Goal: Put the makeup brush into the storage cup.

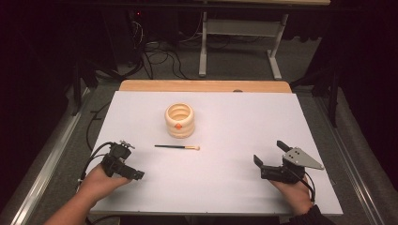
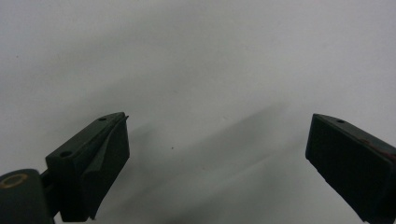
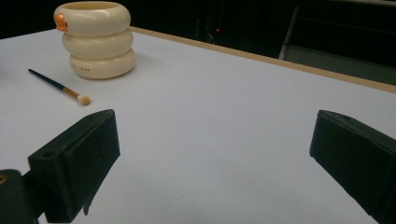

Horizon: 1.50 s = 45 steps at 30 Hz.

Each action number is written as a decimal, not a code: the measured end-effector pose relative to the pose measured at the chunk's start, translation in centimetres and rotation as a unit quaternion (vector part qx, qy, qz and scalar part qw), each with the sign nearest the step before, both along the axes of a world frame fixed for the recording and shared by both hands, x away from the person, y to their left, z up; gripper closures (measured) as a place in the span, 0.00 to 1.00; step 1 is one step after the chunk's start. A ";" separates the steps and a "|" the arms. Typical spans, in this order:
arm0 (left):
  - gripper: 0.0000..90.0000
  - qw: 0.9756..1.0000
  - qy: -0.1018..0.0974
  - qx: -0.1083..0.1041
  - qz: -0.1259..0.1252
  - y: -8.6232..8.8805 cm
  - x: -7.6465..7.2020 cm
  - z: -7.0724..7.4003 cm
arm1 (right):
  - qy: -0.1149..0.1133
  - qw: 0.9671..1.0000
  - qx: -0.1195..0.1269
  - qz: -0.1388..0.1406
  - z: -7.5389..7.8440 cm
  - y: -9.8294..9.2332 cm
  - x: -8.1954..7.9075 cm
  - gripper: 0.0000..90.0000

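Both my left gripper [image 1: 136, 174] and right gripper [image 1: 268, 154] rest wide apart, empty; next I likely reach for the brush [image 1: 177, 147] just before the ringed cup [image 1: 179, 120].

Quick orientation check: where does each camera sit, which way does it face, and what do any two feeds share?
High view: above the person's side, looking forward and down at the white table; both forearms, left hand-held gripper and right hand-held gripper show.
Left gripper view: rides the left hand-held gripper, facing bare tabletop between open jaws.
Right gripper view: low over the table, facing the cream ringed holder and brush.
Shared: high and right gripper views both show holder and brush.
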<state>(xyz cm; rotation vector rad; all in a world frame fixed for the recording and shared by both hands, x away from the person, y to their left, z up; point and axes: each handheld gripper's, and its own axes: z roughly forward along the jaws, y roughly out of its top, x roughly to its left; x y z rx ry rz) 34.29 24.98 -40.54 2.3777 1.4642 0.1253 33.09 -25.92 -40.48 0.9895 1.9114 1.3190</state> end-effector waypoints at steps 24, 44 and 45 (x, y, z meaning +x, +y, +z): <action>0.01 0.997 0.053 0.055 -0.032 -1.4 1.4 1.4 | 0.003 1.000 0.002 0.006 -0.3 0.2 0.0 0.02; 0.01 0.998 0.022 0.016 -0.049 -4.0 3.9 1.6 | 0.003 1.000 0.013 0.008 -0.3 0.1 0.0 0.02; 0.01 0.998 0.022 0.014 -0.051 -4.2 4.1 1.5 | 0.003 1.000 0.013 0.008 -0.3 0.1 0.0 0.02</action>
